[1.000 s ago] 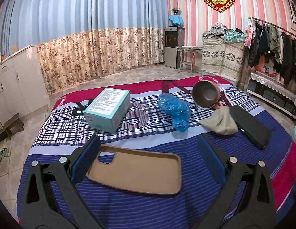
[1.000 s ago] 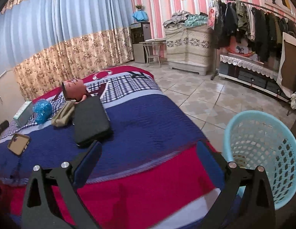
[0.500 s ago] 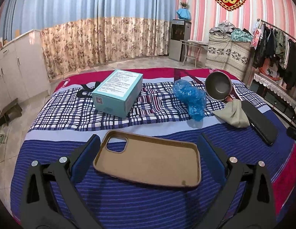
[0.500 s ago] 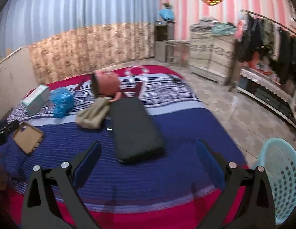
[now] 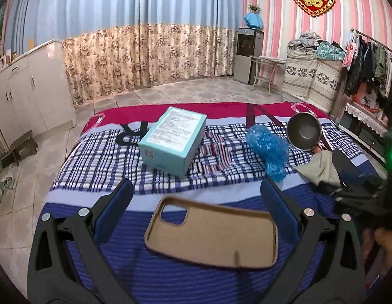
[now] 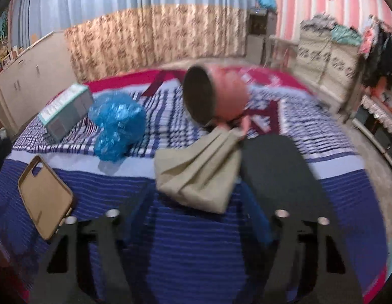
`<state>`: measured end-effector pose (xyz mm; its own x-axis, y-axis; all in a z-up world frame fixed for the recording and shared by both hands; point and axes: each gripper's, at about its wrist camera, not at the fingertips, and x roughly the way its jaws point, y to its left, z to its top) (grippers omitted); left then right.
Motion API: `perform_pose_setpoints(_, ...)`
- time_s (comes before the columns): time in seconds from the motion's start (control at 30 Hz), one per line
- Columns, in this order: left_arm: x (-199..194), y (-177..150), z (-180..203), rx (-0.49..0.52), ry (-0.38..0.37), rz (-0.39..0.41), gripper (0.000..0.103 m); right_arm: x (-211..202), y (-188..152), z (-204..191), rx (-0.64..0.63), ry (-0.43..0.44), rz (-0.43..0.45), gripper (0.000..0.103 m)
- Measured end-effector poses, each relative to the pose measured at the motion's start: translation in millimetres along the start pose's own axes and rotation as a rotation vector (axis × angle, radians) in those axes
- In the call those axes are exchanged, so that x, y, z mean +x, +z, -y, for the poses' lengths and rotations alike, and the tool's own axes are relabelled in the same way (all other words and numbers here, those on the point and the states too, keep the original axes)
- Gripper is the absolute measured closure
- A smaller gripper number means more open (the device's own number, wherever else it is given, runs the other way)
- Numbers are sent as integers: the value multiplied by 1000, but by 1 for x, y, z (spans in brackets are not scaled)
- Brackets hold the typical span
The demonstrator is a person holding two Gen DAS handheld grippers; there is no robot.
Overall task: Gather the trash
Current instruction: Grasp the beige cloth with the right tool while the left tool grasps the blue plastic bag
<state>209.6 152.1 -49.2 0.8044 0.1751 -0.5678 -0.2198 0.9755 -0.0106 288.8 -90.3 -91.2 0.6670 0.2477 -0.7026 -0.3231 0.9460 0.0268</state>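
A crumpled blue plastic bag (image 5: 269, 149) lies on the bed between a teal box (image 5: 174, 139) and a tipped pink pot (image 5: 304, 131). It also shows in the right wrist view (image 6: 117, 124). A tan phone case (image 5: 212, 233) lies between the open fingers of my left gripper (image 5: 203, 207). A khaki folded cloth (image 6: 201, 172) and a black flat case (image 6: 279, 172) lie just ahead of my right gripper (image 6: 201, 210), which is open and empty. The right wrist view is blurred.
The bed (image 5: 221, 177) has a blue, plaid and red cover. White cabinets (image 5: 23, 96) stand at the left, a clothes rack (image 5: 373, 71) and covered furniture (image 5: 312, 76) at the right. Tiled floor lies beyond the bed.
My right gripper has swung left from the blue basket and floor to over the bed, close to the khaki cloth. My left gripper has shifted slightly; the phone case stays between its fingers.
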Motion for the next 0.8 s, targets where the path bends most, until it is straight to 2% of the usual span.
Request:
perform_pose_setpoints(0.03,2,2,3,5,6,2,6,8,0,-2,-7,5,-32,59)
perform_pose_setpoints(0.07,4,4,7,12,9,3,6,10,-1,-2,-6,14,-36,61)
perform_pose_setpoints(0.1,8,7,12,18,5,-1,6,8,-1,-1,1,29,-25,72)
perform_pose_setpoints(0.13,11,8,18,22,-3,-5,6,3,-1,3,15,55,-6,78)
perform_pose_setpoints(0.4,48,23,68,46,-112,-91,6,-59,-5,24,9,52,121,80)
perform_pose_setpoints(0.6,92,27,98,35,-109,-181,7,-110,-24,63,15,-24,166,80)
perform_pose_setpoints(0.7,107,24,105,51,-82,-209,24,-130,-34,92,45,-61,168,80)
perform_pose_setpoints(0.77,117,20,110,69,-82,-232,46,-147,-46,115,66,-106,166,80)
perform_pose_setpoints(0.8,120,19,111,73,-87,-244,53,-152,-50,122,72,-116,166,80)
